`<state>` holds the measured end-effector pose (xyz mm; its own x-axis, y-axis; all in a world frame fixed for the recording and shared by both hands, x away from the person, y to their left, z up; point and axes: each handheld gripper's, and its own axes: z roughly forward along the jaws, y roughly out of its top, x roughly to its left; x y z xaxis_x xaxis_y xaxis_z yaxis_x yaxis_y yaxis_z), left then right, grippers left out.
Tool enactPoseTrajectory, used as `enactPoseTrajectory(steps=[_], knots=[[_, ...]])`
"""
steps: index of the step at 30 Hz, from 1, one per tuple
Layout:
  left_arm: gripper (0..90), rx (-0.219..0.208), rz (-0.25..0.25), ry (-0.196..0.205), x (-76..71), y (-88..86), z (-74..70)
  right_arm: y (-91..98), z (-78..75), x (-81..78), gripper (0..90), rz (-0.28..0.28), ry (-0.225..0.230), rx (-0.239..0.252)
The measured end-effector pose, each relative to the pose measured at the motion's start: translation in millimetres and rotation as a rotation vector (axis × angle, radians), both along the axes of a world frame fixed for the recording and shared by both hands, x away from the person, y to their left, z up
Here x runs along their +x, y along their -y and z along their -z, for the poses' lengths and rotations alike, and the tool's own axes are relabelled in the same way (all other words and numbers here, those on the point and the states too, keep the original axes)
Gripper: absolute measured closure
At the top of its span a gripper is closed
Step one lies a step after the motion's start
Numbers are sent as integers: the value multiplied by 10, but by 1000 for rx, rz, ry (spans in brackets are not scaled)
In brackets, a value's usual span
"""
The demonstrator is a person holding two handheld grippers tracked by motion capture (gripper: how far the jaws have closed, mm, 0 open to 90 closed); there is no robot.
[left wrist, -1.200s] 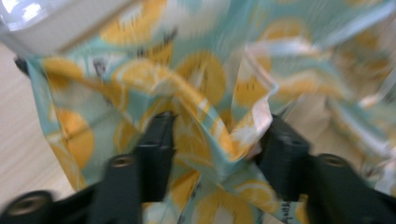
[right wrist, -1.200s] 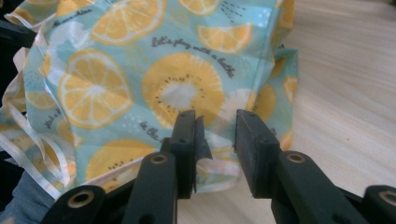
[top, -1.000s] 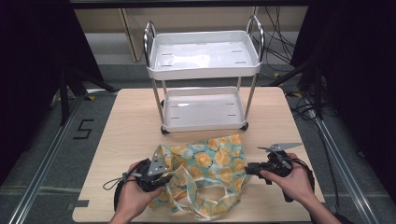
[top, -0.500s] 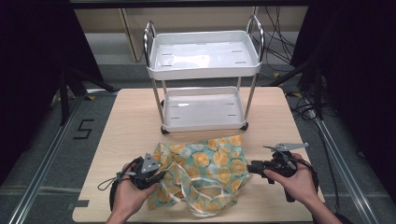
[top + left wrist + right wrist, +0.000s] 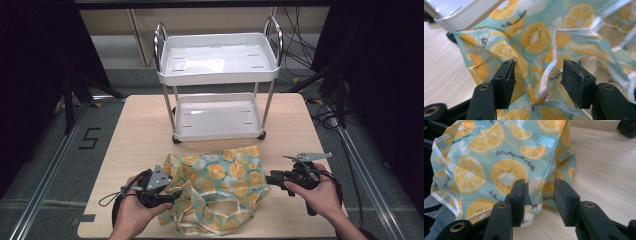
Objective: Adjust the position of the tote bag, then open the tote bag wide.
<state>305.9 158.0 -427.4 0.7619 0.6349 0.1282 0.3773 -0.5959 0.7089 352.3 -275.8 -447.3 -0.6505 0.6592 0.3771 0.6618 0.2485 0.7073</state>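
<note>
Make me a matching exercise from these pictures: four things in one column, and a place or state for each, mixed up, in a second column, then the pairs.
Things:
1. fruit-print bag
2. white cart
3. left gripper
4. right gripper

Places or states:
A. stands at the far side of the table, both shelves bare
B. lies crumpled on the table between the two hands
C. fingers apart at the bag's right edge
D. fingers have just been opening, with a fold of the bag's white-edged rim between them

Pairs: 1-B, 2-A, 3-D, 4-C
</note>
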Motion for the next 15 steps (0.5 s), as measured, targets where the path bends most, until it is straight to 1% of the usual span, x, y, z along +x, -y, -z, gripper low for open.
enactPoseTrajectory(steps=[1, 2, 3, 4, 5, 6, 7, 8, 9, 10, 11, 12, 13, 14, 15], knots=[[426, 10, 17, -4, -4, 0, -12, 6, -2, -1, 612, -3, 3, -3], [425, 13, 25, -4, -9, 4, -19, 21, -18, -3, 604, -6, 17, -16], [423, 13, 25, -4, -9, 4, -19, 21, -18, -3, 604, -6, 17, -16], [419, 13, 42, -5, -23, 24, -35, 48, -34, 6, 594, -16, 54, -36], [418, 15, 46, -7, -28, 31, -47, 68, -37, 12, 592, -25, 81, -46], [418, 21, 51, -5, -31, 37, -57, 71, -59, 6, 588, -19, 74, -28], [418, 16, 55, -4, -31, 47, -60, 55, -77, -16, 587, -6, 40, 10], [418, 20, 58, -2, -32, 54, -64, 73, -95, -22, 586, -9, 50, -14], [419, 23, 62, 0, -33, 62, -68, 96, -100, 5, 585, -28, 103, -33], [421, 24, 58, -1, -35, 75, -68, 83, -124, -19, 585, -19, 74, -18], [422, 24, 58, -1, -35, 75, -68, 74, -140, -29, 585, -19, 70, -16], [422, 18, 64, -2, -35, 104, -65, 51, -168, -42, 586, -13, 52, 0], [423, 15, 55, -16, -47, 121, -63, 54, -168, -19, 592, -38, 105, -14], [423, 13, 65, -19, -39, 131, -59, 37, -188, -33, 602, -52, 99, -24], [424, 17, 61, -16, -38, 149, -59, 8, -193, -41, 609, -68, 102, -6]])
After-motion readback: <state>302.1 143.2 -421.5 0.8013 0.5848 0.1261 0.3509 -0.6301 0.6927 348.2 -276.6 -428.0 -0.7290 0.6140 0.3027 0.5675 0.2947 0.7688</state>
